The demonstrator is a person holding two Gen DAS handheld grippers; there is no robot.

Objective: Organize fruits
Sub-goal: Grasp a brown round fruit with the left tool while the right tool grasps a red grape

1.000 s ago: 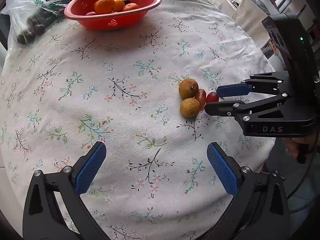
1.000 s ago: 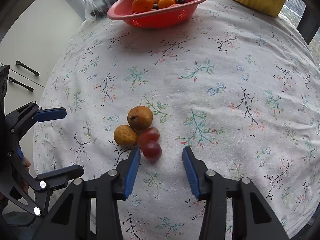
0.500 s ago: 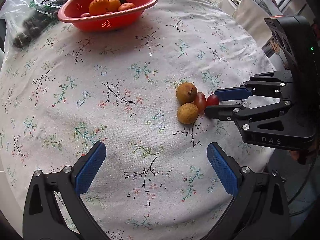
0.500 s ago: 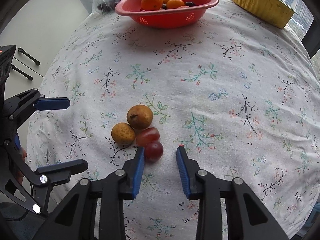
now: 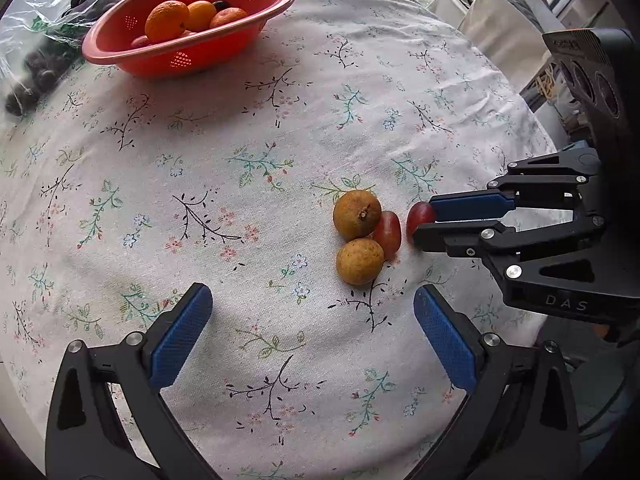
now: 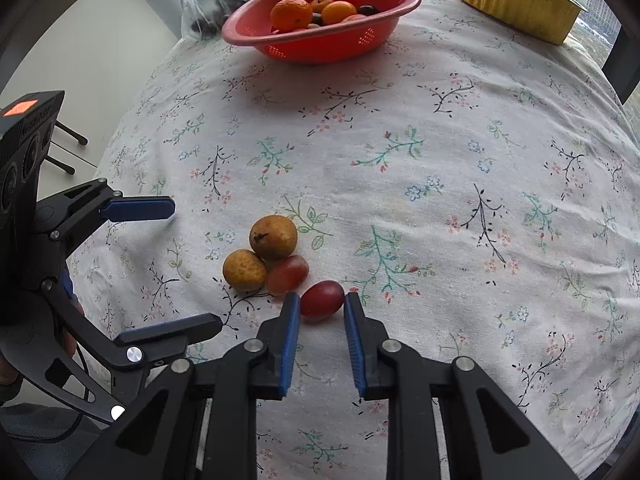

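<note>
Two brown longans (image 6: 273,237) (image 6: 244,270) and a red grape (image 6: 287,274) lie bunched on the flowered tablecloth. A second, darker red grape (image 6: 322,299) sits between the fingertips of my right gripper (image 6: 319,304), whose jaws have closed onto its sides; it rests on the cloth. In the left wrist view this grape (image 5: 419,216) shows at the right gripper's tips (image 5: 425,221). My left gripper (image 5: 312,312) is wide open and empty, just short of the fruit cluster (image 5: 357,215). A red colander basket (image 6: 320,46) with oranges and other fruit stands at the far side.
A yellow container (image 6: 516,0) stands at the far right edge. A clear plastic bag of dark fruit (image 5: 36,68) lies beside the basket. The round table drops off just behind both grippers.
My right gripper moved forward and narrowed its jaws from around the dark grape to pinching it. The grape now sits a little apart from the other three fruits. The left gripper stayed open.
</note>
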